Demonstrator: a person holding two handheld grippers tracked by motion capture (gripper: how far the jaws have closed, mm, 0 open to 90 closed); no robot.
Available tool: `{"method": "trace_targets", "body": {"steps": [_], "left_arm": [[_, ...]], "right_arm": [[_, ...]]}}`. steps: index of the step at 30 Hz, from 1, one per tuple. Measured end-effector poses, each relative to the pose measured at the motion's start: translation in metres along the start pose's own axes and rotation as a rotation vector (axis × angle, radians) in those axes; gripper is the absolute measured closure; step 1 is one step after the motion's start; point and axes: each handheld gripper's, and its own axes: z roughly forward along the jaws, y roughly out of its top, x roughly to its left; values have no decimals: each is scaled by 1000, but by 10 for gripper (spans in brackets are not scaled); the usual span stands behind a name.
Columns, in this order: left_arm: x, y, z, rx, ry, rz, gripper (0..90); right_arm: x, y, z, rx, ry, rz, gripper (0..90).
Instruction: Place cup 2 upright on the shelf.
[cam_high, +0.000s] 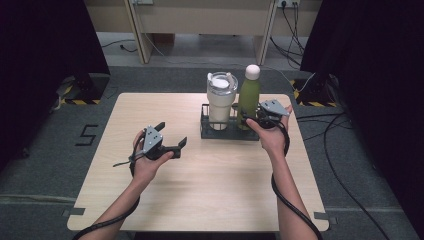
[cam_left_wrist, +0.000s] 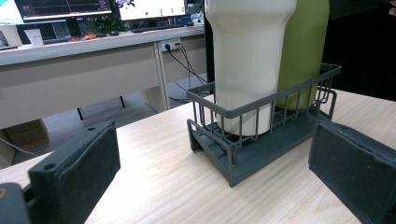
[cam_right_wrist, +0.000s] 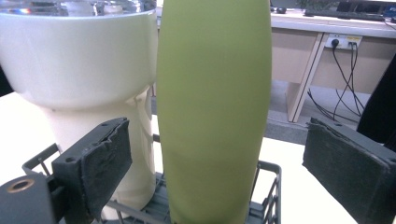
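Forearms come in from the bottom of the high view, and between them the pale wooden tabletop (cam_high: 210, 190) fills the middle of the frame. Upper centre on it stands a dark wire rack (cam_high: 229, 131) holding a cream tumbler (cam_high: 221, 100) on the left and a green bottle (cam_high: 248, 97) on the right, both upright and seated. Nothing is lifted yet, so the work looks barely begun. Right of the rack, the right gripper (cam_high: 260, 118) sits against the bottle's lower body; the right gripper view shows its fingers (cam_right_wrist: 95, 161) spread either side of the bottle, apart from it. Left of centre, the left gripper (cam_high: 171, 136) hangs spread wide, well apart from the rack. Closing and lifting remain.
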Motion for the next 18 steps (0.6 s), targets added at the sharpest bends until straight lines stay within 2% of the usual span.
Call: {"method": "trace_targets", "body": {"steps": [18], "left_arm": [[1,0,-2,0,6,-2,12]], "right_arm": [[-8,-21,-32,17,-2,16,100]]}}
